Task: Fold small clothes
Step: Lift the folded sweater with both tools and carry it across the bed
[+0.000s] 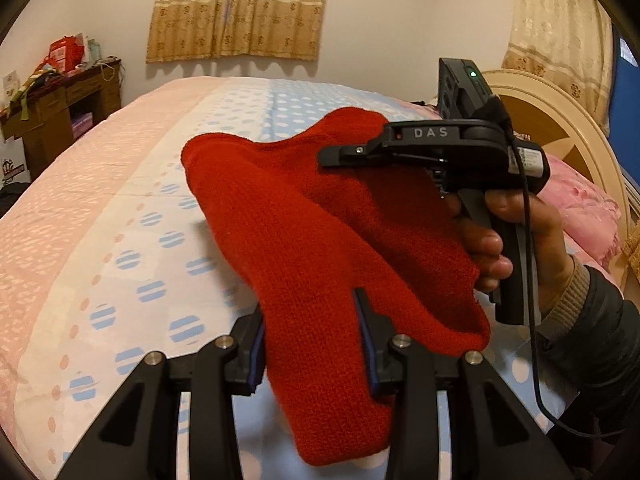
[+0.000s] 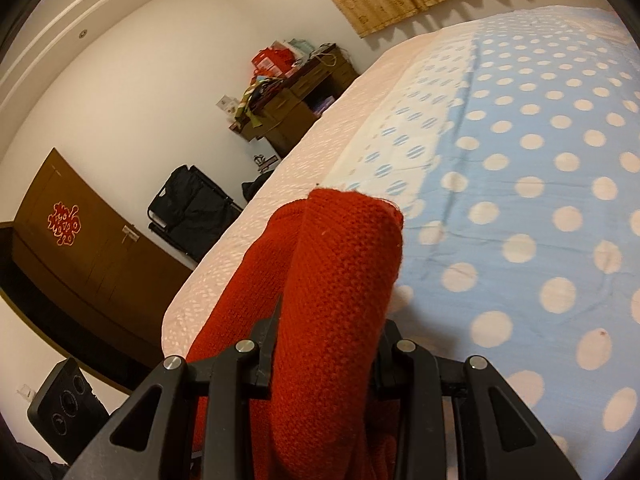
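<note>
A red knitted garment (image 1: 304, 232) hangs in the air above the bed, stretched between both grippers. My left gripper (image 1: 316, 344) is shut on its near edge, with the cloth draped over the fingers. In the left wrist view my right gripper (image 1: 332, 156) comes in from the right, held by a hand, with its fingers over the far part of the garment. In the right wrist view the right gripper (image 2: 324, 344) is shut on a bunched fold of the red garment (image 2: 332, 280), which rises between the fingers and hides their tips.
The bed (image 1: 120, 208) has a pink, white and blue dotted cover (image 2: 520, 200). A pink pillow (image 1: 580, 200) and a cream headboard (image 1: 560, 120) lie at the right. A wooden desk (image 1: 60, 108) with clutter stands at the left wall. A black bag (image 2: 188, 208) stands on the floor.
</note>
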The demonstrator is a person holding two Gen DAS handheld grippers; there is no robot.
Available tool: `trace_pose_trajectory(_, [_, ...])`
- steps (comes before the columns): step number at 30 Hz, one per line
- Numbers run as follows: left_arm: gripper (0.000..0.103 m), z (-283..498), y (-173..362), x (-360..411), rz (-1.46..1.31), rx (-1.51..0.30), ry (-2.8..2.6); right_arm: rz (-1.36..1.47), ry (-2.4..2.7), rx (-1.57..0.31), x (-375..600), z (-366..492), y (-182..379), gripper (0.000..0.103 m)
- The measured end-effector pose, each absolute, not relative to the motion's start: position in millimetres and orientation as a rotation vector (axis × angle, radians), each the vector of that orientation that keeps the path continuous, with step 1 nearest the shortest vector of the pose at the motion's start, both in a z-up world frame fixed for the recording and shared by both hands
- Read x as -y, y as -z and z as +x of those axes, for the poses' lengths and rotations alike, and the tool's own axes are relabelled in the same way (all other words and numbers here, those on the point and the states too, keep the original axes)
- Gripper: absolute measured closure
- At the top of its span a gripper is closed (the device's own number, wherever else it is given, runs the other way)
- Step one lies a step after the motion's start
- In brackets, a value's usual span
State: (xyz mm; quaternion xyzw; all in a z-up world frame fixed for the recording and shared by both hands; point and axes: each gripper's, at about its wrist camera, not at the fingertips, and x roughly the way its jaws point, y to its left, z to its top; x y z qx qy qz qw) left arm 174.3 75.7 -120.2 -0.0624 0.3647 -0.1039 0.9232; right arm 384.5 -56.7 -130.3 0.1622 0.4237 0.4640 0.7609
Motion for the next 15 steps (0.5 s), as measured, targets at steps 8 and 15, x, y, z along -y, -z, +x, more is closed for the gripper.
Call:
trace_pose_trajectory(8, [0.064,164.2,120.2,-96.3,-0.159,-0.733,0.161,0.327,-1.063,-0.933,19.2,380.6,125.7,0.070])
trace_pose_trajectory(15, [0.064,154.5,126.1,-110.5,-0.170,-0.731,0.117,0.293,-1.104,-0.949,-17.0,372.4,124.0,0.070])
